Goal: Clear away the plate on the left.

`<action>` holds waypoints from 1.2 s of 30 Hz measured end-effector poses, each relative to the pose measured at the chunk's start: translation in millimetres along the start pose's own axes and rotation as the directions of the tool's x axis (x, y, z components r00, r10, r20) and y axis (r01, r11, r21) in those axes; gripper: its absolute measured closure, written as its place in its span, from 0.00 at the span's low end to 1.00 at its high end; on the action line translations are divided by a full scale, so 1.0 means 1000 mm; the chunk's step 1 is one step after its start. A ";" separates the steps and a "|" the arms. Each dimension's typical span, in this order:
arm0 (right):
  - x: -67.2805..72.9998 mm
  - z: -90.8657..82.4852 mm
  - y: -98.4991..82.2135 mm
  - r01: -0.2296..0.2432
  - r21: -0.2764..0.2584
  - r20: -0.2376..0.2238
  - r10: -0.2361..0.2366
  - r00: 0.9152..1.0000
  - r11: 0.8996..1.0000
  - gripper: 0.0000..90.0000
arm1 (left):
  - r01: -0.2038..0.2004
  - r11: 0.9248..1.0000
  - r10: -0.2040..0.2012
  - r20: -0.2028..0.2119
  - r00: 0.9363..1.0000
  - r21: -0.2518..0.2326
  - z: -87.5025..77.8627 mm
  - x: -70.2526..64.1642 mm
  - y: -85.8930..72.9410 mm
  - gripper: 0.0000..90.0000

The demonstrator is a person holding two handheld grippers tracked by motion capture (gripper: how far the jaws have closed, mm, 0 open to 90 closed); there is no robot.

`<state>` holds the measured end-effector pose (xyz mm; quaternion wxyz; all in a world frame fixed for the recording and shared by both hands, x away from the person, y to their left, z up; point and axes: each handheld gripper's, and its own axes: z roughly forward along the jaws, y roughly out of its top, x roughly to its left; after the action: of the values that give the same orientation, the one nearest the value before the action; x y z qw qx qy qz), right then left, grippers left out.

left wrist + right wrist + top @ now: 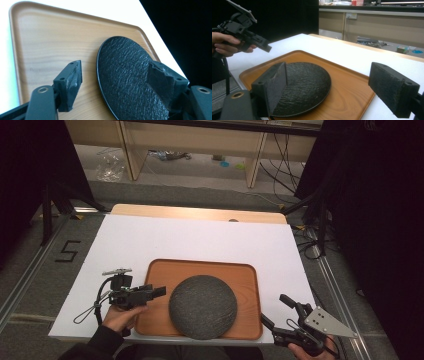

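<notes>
Tray [155, 270] is your landmark: wooden, sits on the white surface [150, 235] twd your edge, w/ the dark textured plate [203, 306] lying flat in its near half, plate's near rim about at the tray's near lip. Prob. parked there so both hands can reach it from either side. Your left tongs [159, 292] hover just over the tray's left rim, pointing across at the plate; jaws wide apart, nothing btwn them. In the left gripper view the plate's rim lies btwn the two pads, right pad [163, 81] over the plate face, left pad [71, 80] over bare wood, so it looks lined up for an edge pinch, not touching yet as far as I can tell. Your right tongs [274, 312] sit off the tray's near right corner, over the surface edge, also wide, empty. In the right gripper view the plate lies ahead, left pad [275, 85] in front of its near rim, right pad [392, 87] well clear past the tray's side.
</notes>
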<state>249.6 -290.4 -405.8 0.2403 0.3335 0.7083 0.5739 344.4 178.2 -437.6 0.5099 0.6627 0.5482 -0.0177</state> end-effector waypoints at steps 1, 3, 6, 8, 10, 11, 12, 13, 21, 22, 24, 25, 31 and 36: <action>0.000 0.000 0.000 -0.003 -0.001 0.001 0.003 1.000 1.000 0.18 | -0.019 1.000 0.019 0.000 1.000 -0.009 -0.002 -0.001 0.000 0.29; -0.001 0.000 -0.001 -0.004 -0.002 0.003 0.004 1.000 1.000 0.18 | -0.045 0.999 0.045 -0.002 0.999 -0.029 -0.005 -0.004 0.000 0.29; -0.002 -0.001 -0.001 -0.005 -0.005 0.009 0.005 1.000 1.000 0.18 | -0.082 0.995 0.082 -0.008 0.997 -0.051 -0.008 -0.007 0.000 0.28; -0.002 -0.001 0.000 -0.005 0.009 -0.002 0.005 1.000 1.000 0.18 | -0.125 0.990 0.124 -0.027 0.992 -0.061 -0.011 -0.009 0.000 0.28; -0.001 -0.001 -0.001 -0.007 0.005 -0.001 0.007 1.000 1.000 0.18 | -0.154 0.986 0.151 -0.044 0.988 -0.069 -0.015 -0.013 0.000 0.28; -0.001 0.000 -0.001 -0.005 -0.006 0.002 0.005 1.000 1.000 0.18 | -0.159 0.984 0.155 -0.047 0.987 -0.079 -0.016 -0.013 0.000 0.28; -0.002 0.000 -0.001 -0.005 -0.006 0.003 0.005 1.000 1.000 0.18 | -0.164 0.982 0.161 -0.036 0.986 -0.091 -0.017 -0.013 0.000 0.27; -0.002 0.000 -0.001 -0.003 -0.004 0.007 0.003 1.000 1.000 0.18 | -0.173 0.980 0.170 -0.037 0.985 -0.098 -0.020 -0.014 -0.001 0.27; -0.002 0.001 -0.002 -0.016 -0.018 -0.008 0.016 1.000 1.000 0.18 | -0.257 0.952 0.247 -0.080 0.966 -0.166 -0.033 -0.021 -0.003 0.26; -0.002 0.000 -0.001 -0.006 0.006 -0.006 0.006 1.000 1.000 0.18 | -0.264 0.948 0.253 -0.083 0.964 -0.175 -0.034 -0.022 -0.004 0.26; -0.001 0.001 0.000 -0.009 -0.011 -0.005 0.009 1.000 1.000 0.18 | -0.296 0.938 0.279 -0.110 0.954 -0.183 -0.038 -0.024 -0.006 0.26; 0.000 0.000 0.000 0.002 -0.006 0.004 -0.002 1.000 1.000 0.18 | -0.307 0.933 0.289 -0.118 0.950 -0.187 -0.039 -0.024 -0.007 0.26; 0.004 0.002 0.000 -0.004 -0.010 -0.012 0.004 1.000 1.000 0.18 | -0.329 0.918 0.310 -0.116 0.944 -0.221 -0.049 -0.028 -0.012 0.26; 0.003 0.001 0.001 0.009 0.007 0.002 -0.009 1.000 1.000 0.18 | -0.393 0.885 0.377 -0.113 0.919 -0.250 -0.058 -0.036 -0.019 0.25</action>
<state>248.7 -287.1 -405.4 0.2425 0.3316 0.7117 0.5699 285.3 190.8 -401.3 0.5708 0.6836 0.4184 0.1784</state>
